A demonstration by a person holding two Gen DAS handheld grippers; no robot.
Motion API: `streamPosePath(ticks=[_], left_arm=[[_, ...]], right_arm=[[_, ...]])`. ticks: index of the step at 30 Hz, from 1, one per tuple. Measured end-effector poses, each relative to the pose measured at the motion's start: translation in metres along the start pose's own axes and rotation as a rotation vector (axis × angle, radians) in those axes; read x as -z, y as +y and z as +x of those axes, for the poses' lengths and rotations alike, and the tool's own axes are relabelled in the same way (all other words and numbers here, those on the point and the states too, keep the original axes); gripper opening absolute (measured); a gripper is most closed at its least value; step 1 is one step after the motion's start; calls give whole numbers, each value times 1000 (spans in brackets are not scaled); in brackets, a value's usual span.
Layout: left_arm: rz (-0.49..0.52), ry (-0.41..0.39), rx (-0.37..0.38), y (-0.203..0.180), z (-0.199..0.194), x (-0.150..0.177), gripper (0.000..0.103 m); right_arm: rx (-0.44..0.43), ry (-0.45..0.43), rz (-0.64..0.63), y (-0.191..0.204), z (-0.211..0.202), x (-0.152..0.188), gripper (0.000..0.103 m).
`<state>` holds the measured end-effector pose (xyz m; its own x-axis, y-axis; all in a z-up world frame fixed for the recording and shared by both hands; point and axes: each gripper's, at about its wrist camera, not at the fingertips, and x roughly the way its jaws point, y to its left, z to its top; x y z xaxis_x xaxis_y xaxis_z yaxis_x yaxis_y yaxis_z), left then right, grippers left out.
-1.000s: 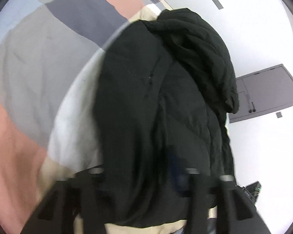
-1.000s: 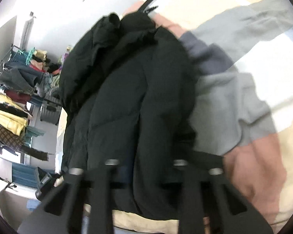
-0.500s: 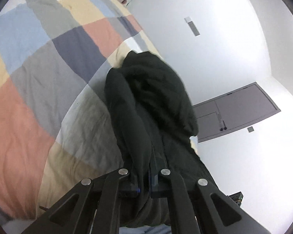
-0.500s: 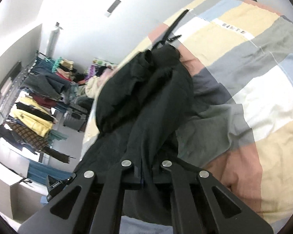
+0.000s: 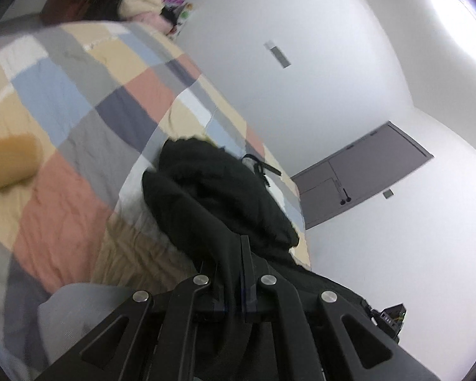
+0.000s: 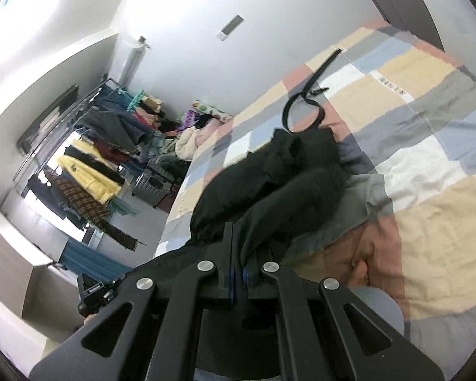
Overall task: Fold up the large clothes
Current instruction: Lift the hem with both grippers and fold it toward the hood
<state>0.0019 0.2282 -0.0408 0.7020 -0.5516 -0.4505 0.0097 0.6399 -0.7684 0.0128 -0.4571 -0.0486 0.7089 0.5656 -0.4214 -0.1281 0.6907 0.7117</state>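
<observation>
A large black padded coat (image 5: 212,190) lies bunched on a patchwork bedspread (image 5: 79,101), its near edge lifted off the bed. My left gripper (image 5: 238,247) is shut on a fold of that near edge, and the cloth hangs down between the fingers. In the right wrist view the same black coat (image 6: 285,184) stretches from the bed (image 6: 428,133) toward me, and my right gripper (image 6: 234,238) is shut on another part of its near hem. The coat's far end still rests on the bedspread.
A black belt (image 6: 304,104) lies looped on the bed beyond the coat. A yellow bolster pillow (image 5: 9,162) rests at the left. A clothes rack (image 6: 89,165) full of garments and a grey crate (image 6: 152,187) stand past the bed's edge. A grey door (image 5: 358,174) is in the white wall.
Both grippers closed on the coat's near edge and rose, pulling it up and toward me. The coat now looks smaller and farther off, with more of the bed and room in view.
</observation>
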Motion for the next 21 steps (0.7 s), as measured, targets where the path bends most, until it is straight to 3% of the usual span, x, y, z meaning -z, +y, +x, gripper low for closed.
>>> streamPosePath(ticks=[4,8,14,21], left_arm=[[49,-30,9,-15,-38,7,3],[64,-48,9,-23,-50,-2,3],[115,-65,-53,-42,-28,-37,3],[156,-79,-180,-68,44,-103,4]], right_arm=[[-16,-19,-47,21,-26,5,3],[-13,-27,-67,34,-31,-4,4],[13,-35,-49,33,-1,-46,4],[98,-53,-51,16,62,-113,4]])
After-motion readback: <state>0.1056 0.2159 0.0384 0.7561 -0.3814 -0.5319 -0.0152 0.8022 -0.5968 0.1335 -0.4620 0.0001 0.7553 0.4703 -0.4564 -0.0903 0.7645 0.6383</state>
